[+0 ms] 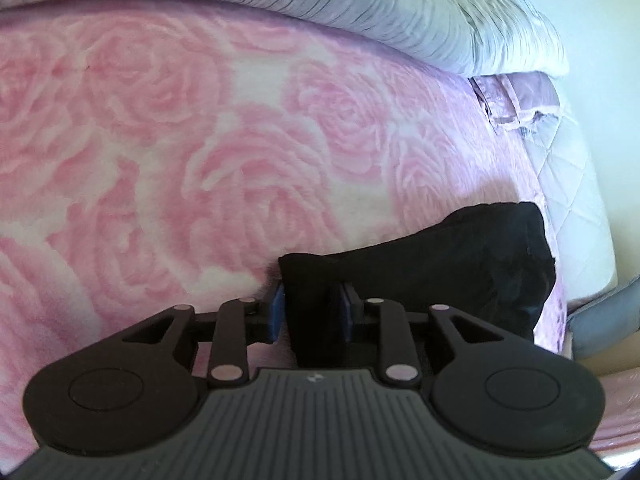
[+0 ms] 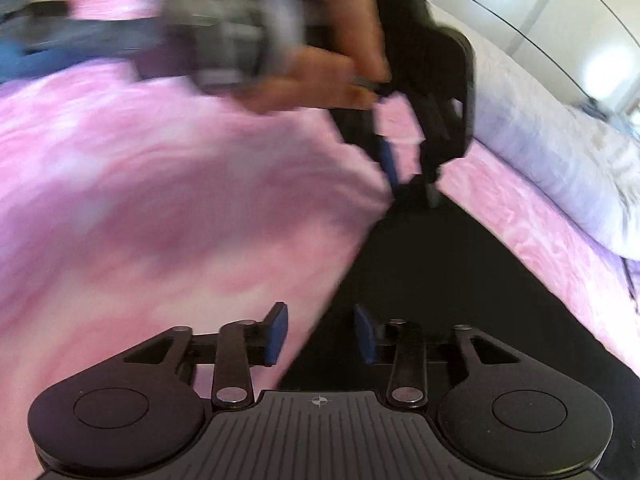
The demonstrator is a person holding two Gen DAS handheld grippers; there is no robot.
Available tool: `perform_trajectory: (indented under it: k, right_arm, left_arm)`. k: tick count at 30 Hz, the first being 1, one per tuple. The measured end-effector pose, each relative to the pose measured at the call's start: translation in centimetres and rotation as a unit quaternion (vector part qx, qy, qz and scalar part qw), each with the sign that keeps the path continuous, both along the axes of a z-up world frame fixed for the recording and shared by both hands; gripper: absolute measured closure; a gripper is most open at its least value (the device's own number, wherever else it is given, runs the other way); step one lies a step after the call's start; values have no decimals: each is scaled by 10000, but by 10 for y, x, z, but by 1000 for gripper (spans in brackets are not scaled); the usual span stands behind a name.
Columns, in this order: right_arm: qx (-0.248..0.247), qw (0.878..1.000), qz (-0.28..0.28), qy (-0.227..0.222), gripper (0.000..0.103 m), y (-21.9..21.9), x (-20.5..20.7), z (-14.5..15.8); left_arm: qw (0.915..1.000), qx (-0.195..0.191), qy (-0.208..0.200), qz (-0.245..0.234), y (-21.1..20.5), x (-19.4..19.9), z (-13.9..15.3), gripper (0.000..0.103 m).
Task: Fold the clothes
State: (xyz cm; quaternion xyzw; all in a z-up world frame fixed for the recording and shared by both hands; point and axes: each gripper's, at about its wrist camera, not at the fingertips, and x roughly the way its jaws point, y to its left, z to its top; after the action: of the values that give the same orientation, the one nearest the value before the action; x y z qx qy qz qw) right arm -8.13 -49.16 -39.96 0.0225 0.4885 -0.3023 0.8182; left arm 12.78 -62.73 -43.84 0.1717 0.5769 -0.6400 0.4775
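A black garment lies on a pink rose-patterned blanket. In the left wrist view my left gripper has its blue pads around a corner of the garment, with a gap left of the cloth. In the right wrist view the garment runs from my right gripper away to the left gripper, which pinches its far corner. My right gripper's jaws stand apart, with the garment's edge between and under them. The view is motion-blurred.
A grey-white striped pillow lies along the far side of the bed. The mattress edge is on the right. A person's hand holds the left gripper. White wardrobe doors stand behind.
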Motion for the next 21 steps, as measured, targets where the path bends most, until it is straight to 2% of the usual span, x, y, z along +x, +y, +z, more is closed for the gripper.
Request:
perform_trajectory:
  k: [1, 2, 3, 9, 15, 18, 20, 21]
  right_arm:
    - [45, 10000, -16, -1, 76, 0, -2, -1]
    - [65, 10000, 0, 4, 96, 2, -4, -1]
    - [85, 10000, 17, 9, 98, 4, -7, -1]
    - [205, 9997, 115, 39, 101, 16, -23, -4]
    - [324, 9992, 213, 69, 102, 28, -40, -6]
    - [391, 9988, 265, 155, 101, 35, -49, -4]
    - [440, 9983, 301, 243, 100, 41, -56, -1]
    - [464, 9980, 319, 287, 98, 43, -59, 1]
  left_arm:
    - [10000, -28, -56, -11, 0, -1, 0, 88]
    - [9999, -54, -112, -23, 1, -1, 0, 89]
    - [9999, -53, -145, -57, -1, -2, -2, 90]
    - [9999, 30, -114, -33, -10, 2, -15, 90]
    - [10000, 30, -16, -81, -12, 8, -5, 88]
    - [9984, -225, -374, -355, -12, 4, 11, 84]
    - [9982, -389, -404, -204, -5, 12, 24, 81]
    - [9980, -453, -411, -131, 1, 17, 29, 75]
